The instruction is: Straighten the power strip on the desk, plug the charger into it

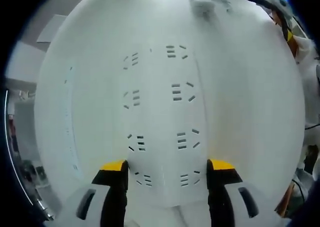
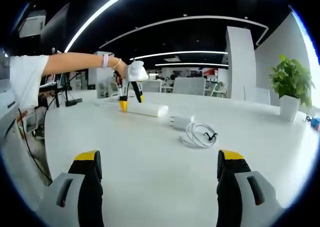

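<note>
left gripper (image 1: pixel 166 169) is hanging straight over the white power strip (image 1: pixel 160 117), jaws spread wide with the yellow tips straddling the strip's near end; cannot tell if the tips are touching it. rows of socket slots are running up the strip's face away from the camera. the white charger (image 1: pixel 202 2) is showing just past the strip's far end on the white desk (image 1: pixel 250 112).

in the right gripper view, right gripper (image 2: pixel 160 167) is hovering low over the desk (image 2: pixel 150 157), jaws wide apart, gripping nothing, well apart from the task items. further across the desk the power strip (image 2: pixel 150 110) is lying flat, with the left gripper (image 2: pixel 130 102) pointing down at its left end, held by a person's outstretched arm (image 2: pixel 75 63) in a white sleeve. the charger (image 2: pixel 180 122) is sitting just beside the strip, unplugged, its white cable (image 2: pixel 200 134) coiling loosely on the desk next to it.

a white planter (image 2: pixel 290 108) at the desk's far right is holding a green leafy plant (image 2: pixel 291 79).
</note>
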`<state>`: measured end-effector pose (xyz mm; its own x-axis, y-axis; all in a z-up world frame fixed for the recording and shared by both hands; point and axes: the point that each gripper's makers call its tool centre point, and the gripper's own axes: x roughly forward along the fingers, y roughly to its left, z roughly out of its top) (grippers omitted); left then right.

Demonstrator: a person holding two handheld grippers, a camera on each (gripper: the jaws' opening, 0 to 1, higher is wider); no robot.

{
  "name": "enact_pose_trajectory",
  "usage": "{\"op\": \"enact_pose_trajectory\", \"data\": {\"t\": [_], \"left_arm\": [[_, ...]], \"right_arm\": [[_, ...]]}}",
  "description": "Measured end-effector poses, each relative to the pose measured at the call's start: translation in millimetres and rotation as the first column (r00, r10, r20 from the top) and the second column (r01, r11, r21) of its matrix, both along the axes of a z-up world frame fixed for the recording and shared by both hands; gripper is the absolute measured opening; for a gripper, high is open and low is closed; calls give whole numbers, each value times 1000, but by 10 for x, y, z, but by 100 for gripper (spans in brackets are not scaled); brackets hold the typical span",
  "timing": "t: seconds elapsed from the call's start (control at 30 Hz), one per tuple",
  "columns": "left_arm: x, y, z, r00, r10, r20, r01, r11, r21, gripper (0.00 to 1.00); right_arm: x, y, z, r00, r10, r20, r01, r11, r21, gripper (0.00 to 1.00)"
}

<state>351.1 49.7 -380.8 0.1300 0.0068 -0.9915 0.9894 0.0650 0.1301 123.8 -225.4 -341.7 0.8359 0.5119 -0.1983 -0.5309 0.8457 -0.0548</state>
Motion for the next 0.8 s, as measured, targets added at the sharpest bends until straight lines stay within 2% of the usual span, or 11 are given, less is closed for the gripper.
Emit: {"op": "enact_pose_trajectory", "data": {"t": [0.33,0.57,0.8], "left_arm": [[15,30,54,1000,19,19,-19,1000,-10,71],[20,45,70,999,31,34,-30,999,-23,82],[67,52,97,999,38,26,-37,998,-49,87]], "right_arm": [[-10,8,-18,1000,-2,-3,2,1000,-1,95],[-17,53,-16,1000,6,-1,-6,1000,-1,95],[-18,47,-14,1000,5,-1,-5,1000,-1,95]]}}
